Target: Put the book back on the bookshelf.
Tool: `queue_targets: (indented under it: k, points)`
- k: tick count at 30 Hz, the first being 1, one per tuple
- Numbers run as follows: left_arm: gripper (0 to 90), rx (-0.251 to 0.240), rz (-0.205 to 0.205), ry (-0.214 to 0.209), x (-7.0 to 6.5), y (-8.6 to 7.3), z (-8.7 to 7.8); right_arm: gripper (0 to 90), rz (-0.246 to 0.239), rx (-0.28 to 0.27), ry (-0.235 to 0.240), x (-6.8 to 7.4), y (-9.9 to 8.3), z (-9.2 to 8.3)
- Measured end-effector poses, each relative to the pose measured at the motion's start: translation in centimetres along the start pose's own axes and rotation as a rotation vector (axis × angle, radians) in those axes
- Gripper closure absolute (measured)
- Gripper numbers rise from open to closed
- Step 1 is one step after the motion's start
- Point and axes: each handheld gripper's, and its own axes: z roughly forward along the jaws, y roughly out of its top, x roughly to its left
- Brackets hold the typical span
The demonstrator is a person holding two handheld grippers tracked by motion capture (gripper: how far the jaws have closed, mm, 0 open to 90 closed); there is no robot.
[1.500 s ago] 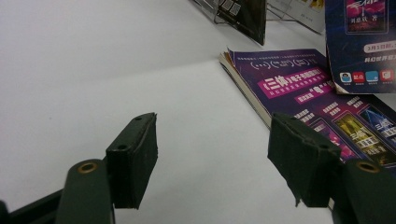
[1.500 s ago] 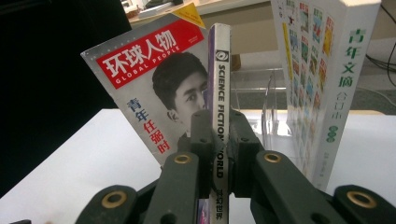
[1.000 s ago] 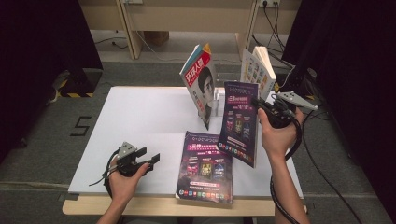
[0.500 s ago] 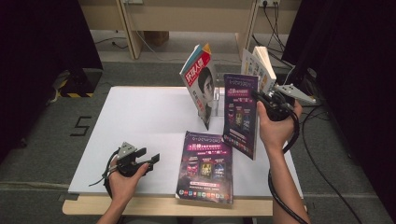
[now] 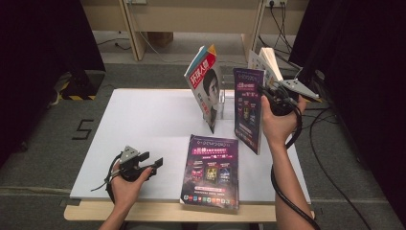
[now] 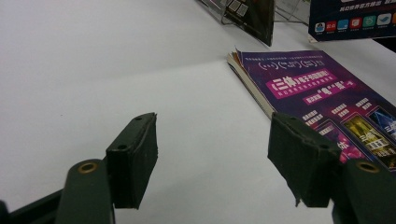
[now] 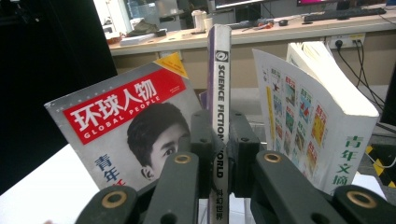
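Observation:
My right gripper (image 5: pixel 266 98) (image 7: pixel 219 140) is shut on the spine of a purple science fiction magazine (image 5: pixel 248 109) (image 7: pixel 219 79), which it holds upright above the table's right side. A second purple magazine (image 5: pixel 212 170) (image 6: pixel 327 98) lies flat at the front edge of the white table (image 5: pixel 143 124). My left gripper (image 5: pixel 154 165) (image 6: pixel 215 161) rests low over the table's front left, jaws open and nothing between them, to the left of the flat magazine.
A red-titled magazine with a face on its cover (image 5: pixel 205 86) (image 7: pixel 130 130) leans in a clear stand (image 5: pixel 226 103) at the table's back. A thick white book (image 5: pixel 265 62) (image 7: pixel 322 116) stands to its right. Cables (image 5: pixel 330 158) trail on the floor at the right.
The right gripper has carried the upright purple magazine back and slightly up, toward the stand with the other magazines. The left gripper has stayed where it was.

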Motion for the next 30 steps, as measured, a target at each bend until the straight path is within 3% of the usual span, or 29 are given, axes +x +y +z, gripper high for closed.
queue_targets:
  k: [30]
  points:
    - [32.6,-0.006,-0.004,0.01,0.4,0.1,-0.1,83.1,-0.034,-0.03,-0.057,0.7,1.3,4.2]
